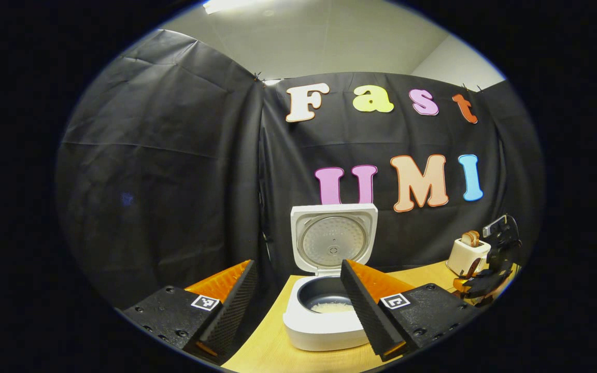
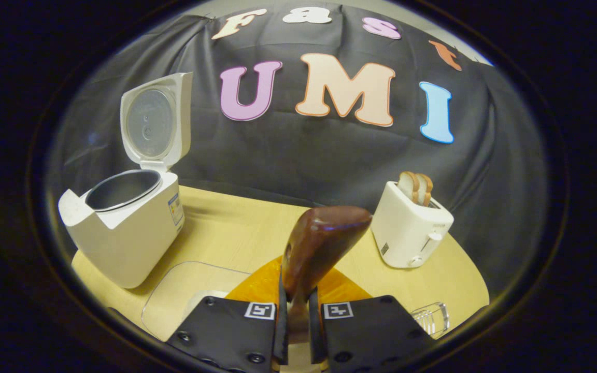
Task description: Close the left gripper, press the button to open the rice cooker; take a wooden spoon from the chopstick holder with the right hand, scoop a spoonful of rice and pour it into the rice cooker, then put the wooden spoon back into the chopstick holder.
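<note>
We're gripping the wooden spoon (image 2: 319, 243) tight in the right gripper (image 2: 295, 316), left gripper (image 1: 298, 305) hanging wide open and empty, and keeping the spoon steady near the open rice cooker (image 2: 122, 233) at 10 o'clock.

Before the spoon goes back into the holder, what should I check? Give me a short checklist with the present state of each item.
1. Rice cooker lid open: ok.
2. Rice in the inner pot: ok, a small white heap lies inside.
3. Right gripper holds the wooden spoon: ok, jaws pressed on its handle.
4. Spoon bowl emptied: cannot tell.
5. Chopstick holder located: cannot tell.
6. Left gripper out of the way: ok, jaws open and holding nothing, in front of the cooker.
</note>
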The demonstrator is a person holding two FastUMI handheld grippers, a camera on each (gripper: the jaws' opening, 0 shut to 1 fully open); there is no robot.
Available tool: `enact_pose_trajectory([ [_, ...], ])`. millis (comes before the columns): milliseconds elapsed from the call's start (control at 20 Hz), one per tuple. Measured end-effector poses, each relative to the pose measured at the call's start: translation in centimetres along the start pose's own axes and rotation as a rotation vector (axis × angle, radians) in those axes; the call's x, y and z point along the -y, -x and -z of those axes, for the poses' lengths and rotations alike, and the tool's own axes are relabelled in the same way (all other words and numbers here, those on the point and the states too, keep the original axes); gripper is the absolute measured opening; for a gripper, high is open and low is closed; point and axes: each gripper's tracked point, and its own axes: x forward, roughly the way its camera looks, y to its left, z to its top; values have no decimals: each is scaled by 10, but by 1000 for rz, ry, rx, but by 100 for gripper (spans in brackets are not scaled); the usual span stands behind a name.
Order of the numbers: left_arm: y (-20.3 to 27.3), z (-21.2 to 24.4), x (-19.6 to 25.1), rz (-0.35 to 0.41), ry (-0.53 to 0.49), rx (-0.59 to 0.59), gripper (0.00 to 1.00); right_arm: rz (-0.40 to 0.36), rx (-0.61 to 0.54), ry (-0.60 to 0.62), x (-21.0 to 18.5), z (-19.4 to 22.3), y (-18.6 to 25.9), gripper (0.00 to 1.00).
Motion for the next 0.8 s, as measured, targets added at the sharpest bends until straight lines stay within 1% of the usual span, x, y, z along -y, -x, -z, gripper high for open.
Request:
enact_pose_trajectory([
  [150,0,2,-2,-1,0,-5,96,-19,-13,-43,-16,1,-3,20],
  [250,-1,4,-1,-2,1,-5,96,-40,-27,-69,-28,4,-2,21],
  [450,0,6,-3,-7,8,-10,96,-89,-64,-128,-48,12,2,20],
  [500,0,6,-3,-8,12,-10,99,-102,-75,-146,-54,15,3,20],
  [550,0,6,-4,-8,15,-11,99,-116,-85,-166,-58,17,5,20],
  [600,0,7,-4,-8,17,-12,96,-128,-98,-185,-62,19,6,20],
  [750,1,7,-4,-8,24,-12,96,-162,-130,-252,-73,23,12,19],
  [800,1,7,-4,-8,27,-11,96,-175,-144,-278,-76,25,13,20],
])
